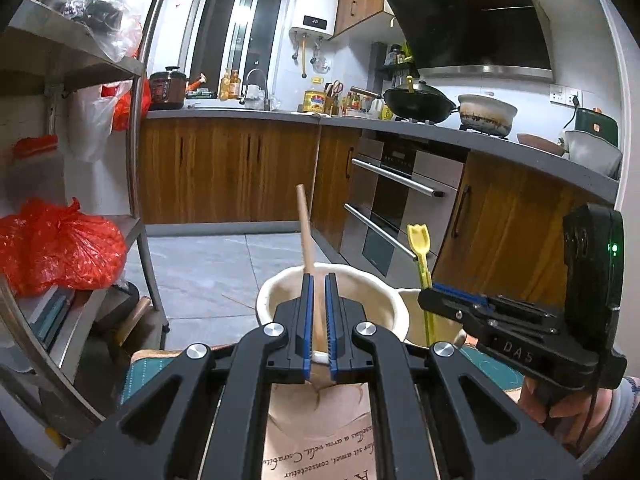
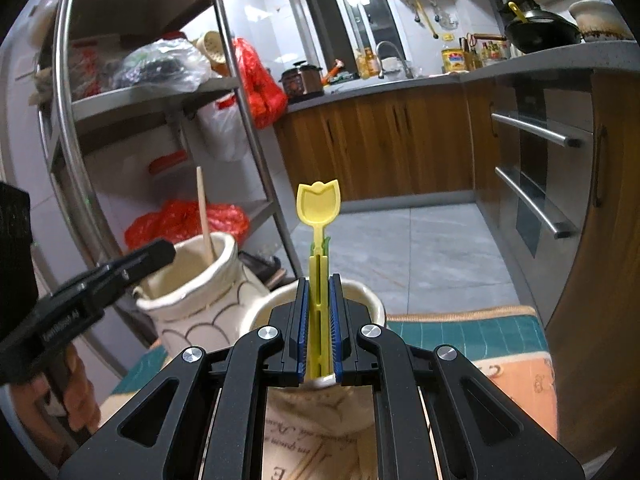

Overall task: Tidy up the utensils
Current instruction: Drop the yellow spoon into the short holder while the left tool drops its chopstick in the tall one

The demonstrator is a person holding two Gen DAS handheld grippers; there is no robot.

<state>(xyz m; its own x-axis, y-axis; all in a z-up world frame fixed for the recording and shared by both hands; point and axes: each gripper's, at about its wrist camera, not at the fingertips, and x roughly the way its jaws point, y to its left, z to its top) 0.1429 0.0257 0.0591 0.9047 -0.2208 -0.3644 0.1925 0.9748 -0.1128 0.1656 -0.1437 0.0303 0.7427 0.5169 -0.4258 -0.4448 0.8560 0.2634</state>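
My left gripper (image 1: 319, 280) is shut on a wooden stick utensil (image 1: 305, 232) that stands inside a cream ceramic holder (image 1: 276, 288). My right gripper (image 2: 319, 282) is shut on a yellow tulip-shaped plastic utensil (image 2: 318, 204) that stands in a second cream holder (image 2: 370, 298). In the left wrist view the yellow utensil (image 1: 419, 240) and right gripper (image 1: 430, 292) are to the right. In the right wrist view the first holder (image 2: 196, 296) with its stick (image 2: 205, 216) and the left gripper (image 2: 166, 250) are to the left.
Both holders stand on a printed cloth mat (image 2: 468, 332) with a teal and orange border. A steel shelf rack (image 1: 136, 120) with red bags (image 1: 60, 248) is to the left. Wooden cabinets (image 1: 224, 168), an oven (image 1: 400, 192) and tiled floor (image 1: 208, 264) lie beyond.
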